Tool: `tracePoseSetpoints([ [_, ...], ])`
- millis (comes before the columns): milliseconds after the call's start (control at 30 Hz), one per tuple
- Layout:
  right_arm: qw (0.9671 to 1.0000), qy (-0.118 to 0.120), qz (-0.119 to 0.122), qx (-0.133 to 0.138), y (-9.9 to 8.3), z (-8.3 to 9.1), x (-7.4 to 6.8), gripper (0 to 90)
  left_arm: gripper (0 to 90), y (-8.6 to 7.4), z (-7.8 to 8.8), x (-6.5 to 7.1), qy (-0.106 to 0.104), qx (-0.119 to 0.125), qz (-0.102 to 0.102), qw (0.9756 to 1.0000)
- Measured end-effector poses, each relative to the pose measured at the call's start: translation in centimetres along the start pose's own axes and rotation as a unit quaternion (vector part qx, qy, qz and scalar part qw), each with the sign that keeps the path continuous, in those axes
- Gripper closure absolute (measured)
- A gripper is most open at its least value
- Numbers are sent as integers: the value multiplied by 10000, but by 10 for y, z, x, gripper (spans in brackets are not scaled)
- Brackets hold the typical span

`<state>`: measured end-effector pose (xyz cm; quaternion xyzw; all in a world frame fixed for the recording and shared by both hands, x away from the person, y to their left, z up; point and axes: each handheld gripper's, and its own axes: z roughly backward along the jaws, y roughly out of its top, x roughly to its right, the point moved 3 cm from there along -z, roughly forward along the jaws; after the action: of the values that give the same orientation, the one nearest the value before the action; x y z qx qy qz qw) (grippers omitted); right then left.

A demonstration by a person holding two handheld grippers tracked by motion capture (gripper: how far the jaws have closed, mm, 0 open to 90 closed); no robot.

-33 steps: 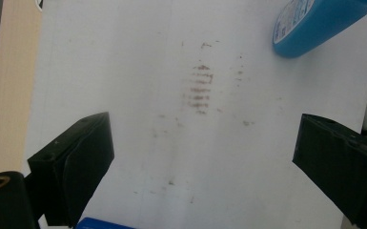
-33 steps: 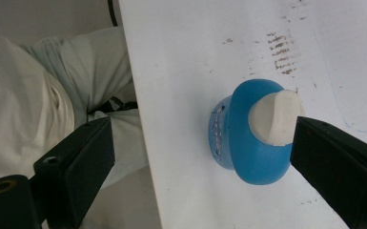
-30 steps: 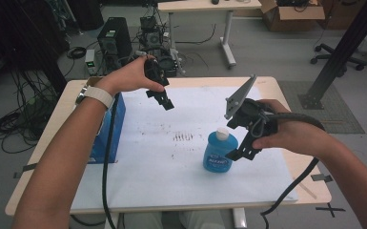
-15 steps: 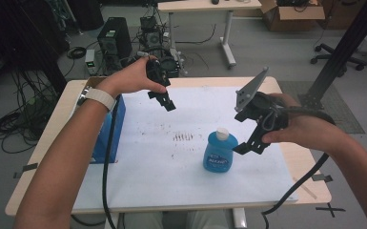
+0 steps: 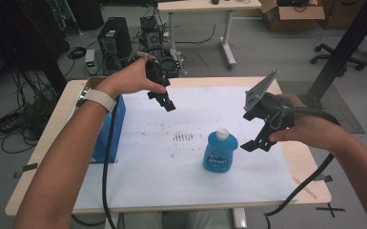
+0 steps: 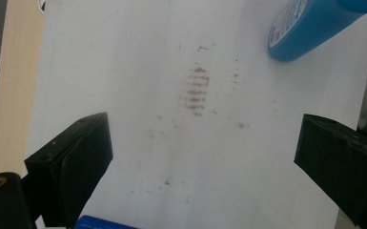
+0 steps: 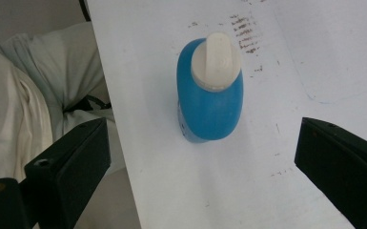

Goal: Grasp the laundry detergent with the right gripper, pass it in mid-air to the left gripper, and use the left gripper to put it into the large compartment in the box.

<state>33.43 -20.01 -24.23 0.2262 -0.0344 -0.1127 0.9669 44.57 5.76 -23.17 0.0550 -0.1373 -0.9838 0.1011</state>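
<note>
A blue bottle [image 5: 219, 153] with a white cap stands upright on the white sheet [image 5: 171, 181] that covers the table. To its right, lifted off the table and apart from the bottle, my right gripper [image 5: 251, 130] hangs open. Its jaws have just been opening and nothing is between them. In the right gripper view the bottle [image 7: 209, 105] stands ahead of the right gripper [image 7: 202, 162], beyond both jaws. My left gripper [image 5: 163, 101] hovers open over the sheet's far left part, empty. The left gripper view shows the left gripper [image 6: 205, 162] over the sheet, with the bottle [image 6: 305, 28] at top right.
A blue box [image 5: 107, 138] lies at the table's left edge under the left forearm. Brown smudges [image 5: 183, 137] mark the sheet left of the bottle. Bare wood [image 5: 310, 167] borders the sheet on the right. Cables, a computer tower [image 5: 112, 40] and another table stand beyond the far edge.
My right gripper has drawn away from the bottle to the right, leaving it standing alone. The left gripper has stayed in place.
</note>
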Motion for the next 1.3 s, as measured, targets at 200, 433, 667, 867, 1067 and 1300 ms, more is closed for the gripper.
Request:
tracePoseSetpoints([
  [200, 10000, -22, -60, 3, -8, -6, 7, 37, 59, 1, -2, 0, -17, 3, -14, 10000],
  [433, 10000, 71, -43, 47, -16, -16, 14, 39, 59, 1, -4, 1, -13, -18, -13, 10000],
  [667, 9999, 102, -27, 101, -22, -24, 18, 42, 59, 0, -4, 1, -7, -28, -16, 10000],
  [867, 9997, 162, -78, 133, -28, -31, 21, 42, 59, 0, -5, 1, -10, -22, -29, 10000],
  [1067, 9996, 219, -53, 155, -32, -39, 23, 42, 59, -1, -6, -1, -7, -8, -11, 10000],
  [1300, 9995, 236, -19, 190, -32, -46, 25, 42, 59, -3, -5, -1, 7, -5, -3, 10000],
])
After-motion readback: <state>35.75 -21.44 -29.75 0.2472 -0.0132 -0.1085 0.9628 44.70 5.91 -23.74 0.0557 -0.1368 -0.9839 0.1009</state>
